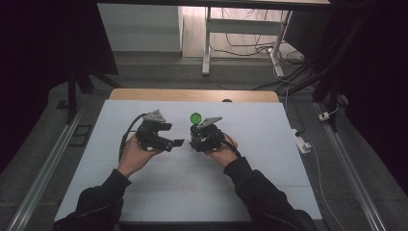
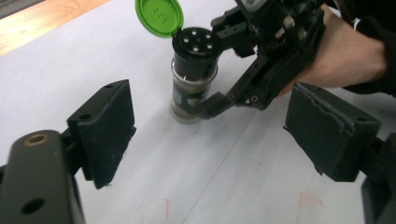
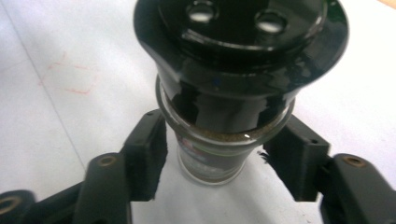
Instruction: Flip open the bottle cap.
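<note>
A small glass spice jar (image 1: pixel 195 131) with a black shaker top stands upright on the white table (image 1: pixel 192 187). Its green flip lid (image 1: pixel 195 117) is hinged open and tilts back. My right gripper (image 1: pixel 196 140) straddles the lower part of the jar (image 3: pixel 233 60). In the right gripper view its pads (image 3: pixel 152 154) stand a little off the glass on both sides, so it is open. My left gripper (image 2: pixel 212 140) is open wide with nothing between its pads and points at the jar (image 2: pixel 194 70) from a short way off. In the high view the left gripper (image 1: pixel 178 142) is just left of the jar.
A wooden strip (image 1: pixel 192 95) runs along the table's far edge. Faint red pen marks (image 2: pixel 156 205) lie on the white surface near the left gripper. Beyond the table are a desk frame (image 1: pixel 207 43) and floor cables, and a white power strip (image 1: pixel 302 142) lies off the right edge.
</note>
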Motion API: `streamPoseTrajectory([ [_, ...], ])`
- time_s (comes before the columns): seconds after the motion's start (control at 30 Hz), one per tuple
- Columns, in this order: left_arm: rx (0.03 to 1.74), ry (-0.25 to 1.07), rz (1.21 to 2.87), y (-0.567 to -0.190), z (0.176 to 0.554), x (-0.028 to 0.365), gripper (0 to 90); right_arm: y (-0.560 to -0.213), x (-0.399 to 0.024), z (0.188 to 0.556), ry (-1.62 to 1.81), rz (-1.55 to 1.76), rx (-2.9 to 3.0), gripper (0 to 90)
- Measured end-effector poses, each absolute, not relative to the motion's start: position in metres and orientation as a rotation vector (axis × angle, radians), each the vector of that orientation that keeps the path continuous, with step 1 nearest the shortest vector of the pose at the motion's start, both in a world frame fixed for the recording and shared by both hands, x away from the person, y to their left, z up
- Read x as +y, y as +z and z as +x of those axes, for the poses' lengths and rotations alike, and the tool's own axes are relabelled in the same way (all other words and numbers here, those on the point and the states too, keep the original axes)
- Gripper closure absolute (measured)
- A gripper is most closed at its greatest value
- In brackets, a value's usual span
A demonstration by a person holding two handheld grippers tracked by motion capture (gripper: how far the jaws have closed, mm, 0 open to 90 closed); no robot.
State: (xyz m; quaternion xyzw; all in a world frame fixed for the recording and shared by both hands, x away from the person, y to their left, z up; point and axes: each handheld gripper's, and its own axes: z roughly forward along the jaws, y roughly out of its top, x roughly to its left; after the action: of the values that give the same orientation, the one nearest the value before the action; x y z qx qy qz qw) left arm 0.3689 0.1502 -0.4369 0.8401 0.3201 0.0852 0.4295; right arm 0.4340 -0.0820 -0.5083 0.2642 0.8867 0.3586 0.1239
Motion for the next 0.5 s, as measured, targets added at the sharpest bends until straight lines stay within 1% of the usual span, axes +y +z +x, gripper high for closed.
streamPoseTrajectory([
  [0.17,0.81,0.208,2.1,-0.439,0.361,0.154,10.7,-0.505,-0.083,0.433,1.078,0.794,2.594,29.7],
  [0.5,0.844,0.2,2.095,-0.441,0.341,0.164,5.5,-0.499,-0.087,0.425,1.088,0.818,2.603,24.2],
])
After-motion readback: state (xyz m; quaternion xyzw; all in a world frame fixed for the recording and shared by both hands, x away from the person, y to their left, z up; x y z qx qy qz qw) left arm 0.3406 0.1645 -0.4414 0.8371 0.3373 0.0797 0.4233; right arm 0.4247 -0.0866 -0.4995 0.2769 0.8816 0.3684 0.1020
